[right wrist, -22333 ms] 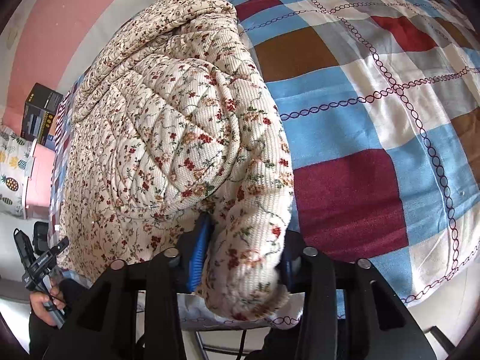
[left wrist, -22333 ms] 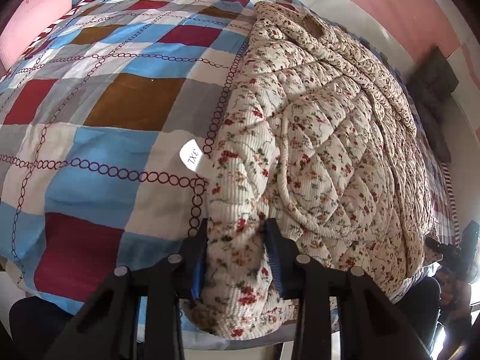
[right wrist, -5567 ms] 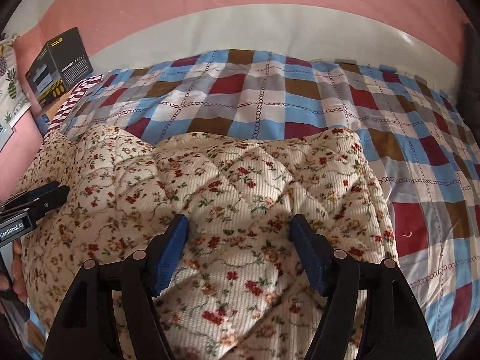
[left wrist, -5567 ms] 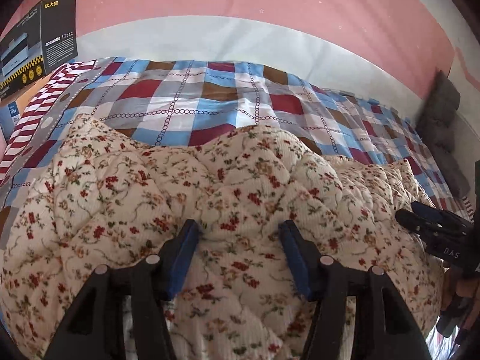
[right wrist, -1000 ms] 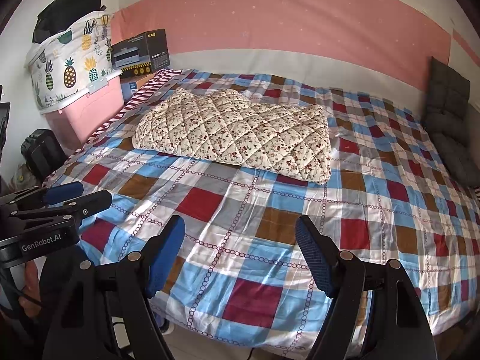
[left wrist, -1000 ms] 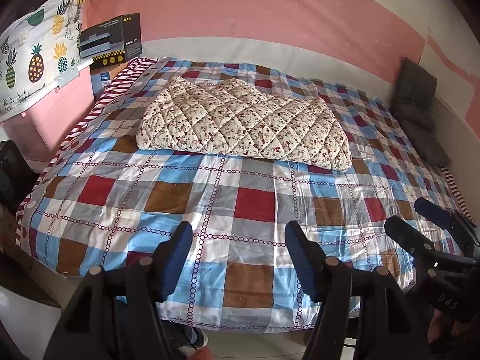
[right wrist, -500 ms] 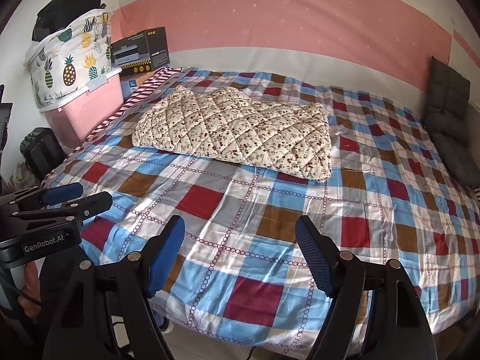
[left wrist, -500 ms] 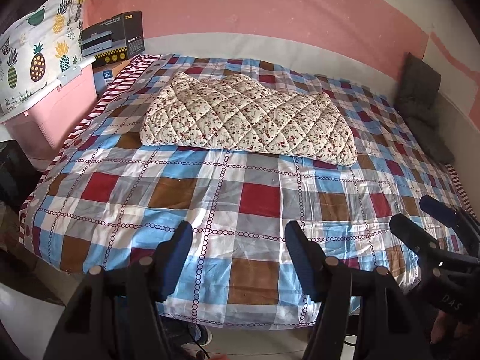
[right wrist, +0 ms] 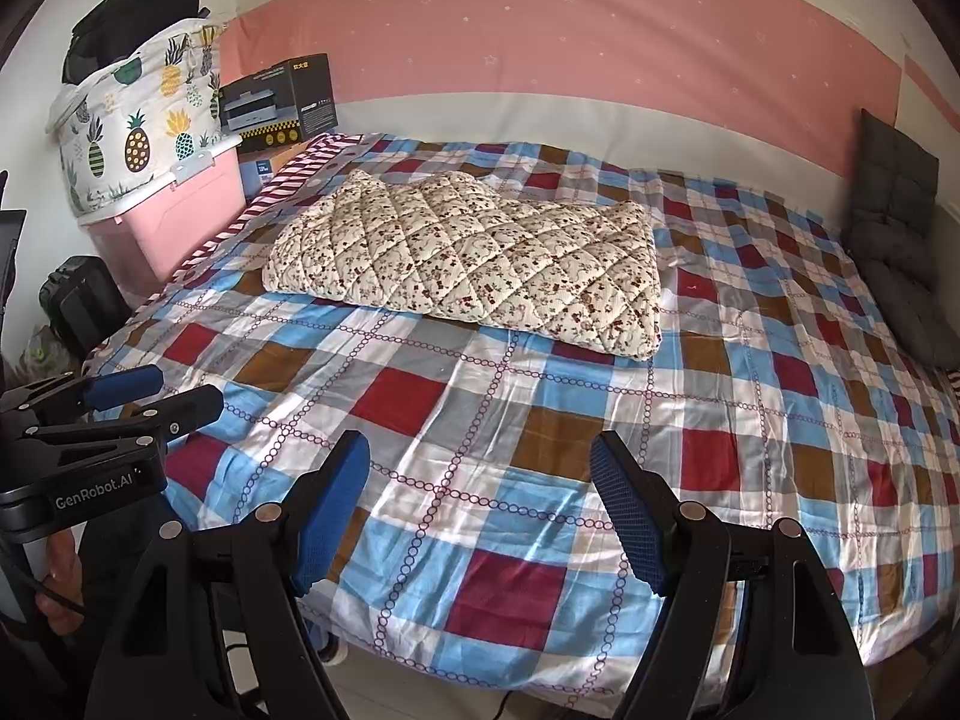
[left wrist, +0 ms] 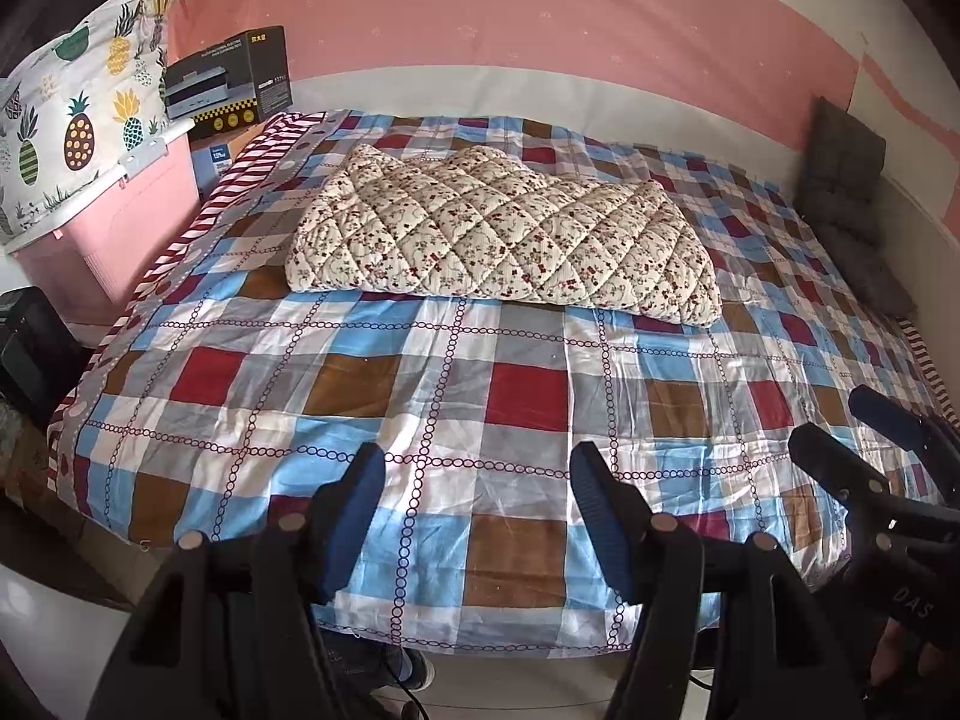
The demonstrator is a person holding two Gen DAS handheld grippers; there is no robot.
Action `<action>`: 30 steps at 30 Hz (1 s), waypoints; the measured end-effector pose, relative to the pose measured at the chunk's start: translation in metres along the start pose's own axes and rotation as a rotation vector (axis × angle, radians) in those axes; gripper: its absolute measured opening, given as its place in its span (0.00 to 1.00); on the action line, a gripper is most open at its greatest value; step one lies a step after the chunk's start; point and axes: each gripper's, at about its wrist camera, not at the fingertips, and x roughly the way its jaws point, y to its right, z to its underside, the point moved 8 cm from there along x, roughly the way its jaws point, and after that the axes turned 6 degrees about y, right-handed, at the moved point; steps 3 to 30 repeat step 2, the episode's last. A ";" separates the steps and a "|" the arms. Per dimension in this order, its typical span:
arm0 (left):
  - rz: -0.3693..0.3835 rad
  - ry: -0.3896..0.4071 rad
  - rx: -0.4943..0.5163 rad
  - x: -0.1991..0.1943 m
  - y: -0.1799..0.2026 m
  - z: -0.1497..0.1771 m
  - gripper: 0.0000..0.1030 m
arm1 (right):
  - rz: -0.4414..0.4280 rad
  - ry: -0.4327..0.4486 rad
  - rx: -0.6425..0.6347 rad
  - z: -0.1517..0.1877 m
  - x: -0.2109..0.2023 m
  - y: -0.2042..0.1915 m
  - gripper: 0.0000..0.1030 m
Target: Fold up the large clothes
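Note:
A cream quilted garment with small red flowers [left wrist: 504, 240] lies folded into a flat rectangle on the far half of the checked bed [left wrist: 480, 396]; it also shows in the right wrist view [right wrist: 468, 258]. My left gripper [left wrist: 477, 468] is open and empty, held above the bed's near edge, well short of the garment. My right gripper [right wrist: 480, 456] is open and empty, also above the near edge. Each gripper shows in the other's view: the right gripper [left wrist: 864, 438] at the right edge, the left gripper [right wrist: 156, 396] at the left edge.
A pink storage bin [right wrist: 174, 210] with a pineapple-print bag [right wrist: 138, 114] stands left of the bed, with a black box [right wrist: 282, 102] behind it. Grey cushions [right wrist: 894, 228] lean on the wall at the right. Pink and white wall behind the bed.
Over the last second both grippers have drifted slightly closer to the bed, staying open. Long before, they gripped the garment and released it folded.

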 end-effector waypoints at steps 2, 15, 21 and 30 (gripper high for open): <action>0.000 -0.001 0.001 0.000 0.000 0.000 0.64 | -0.002 0.000 0.003 0.001 0.000 0.001 0.74; 0.000 -0.001 0.001 0.000 0.000 0.000 0.64 | -0.002 0.000 0.003 0.001 0.000 0.001 0.74; 0.000 -0.001 0.001 0.000 0.000 0.000 0.64 | -0.002 0.000 0.003 0.001 0.000 0.001 0.74; 0.000 -0.001 0.001 0.000 0.000 0.000 0.64 | -0.002 0.000 0.003 0.001 0.000 0.001 0.74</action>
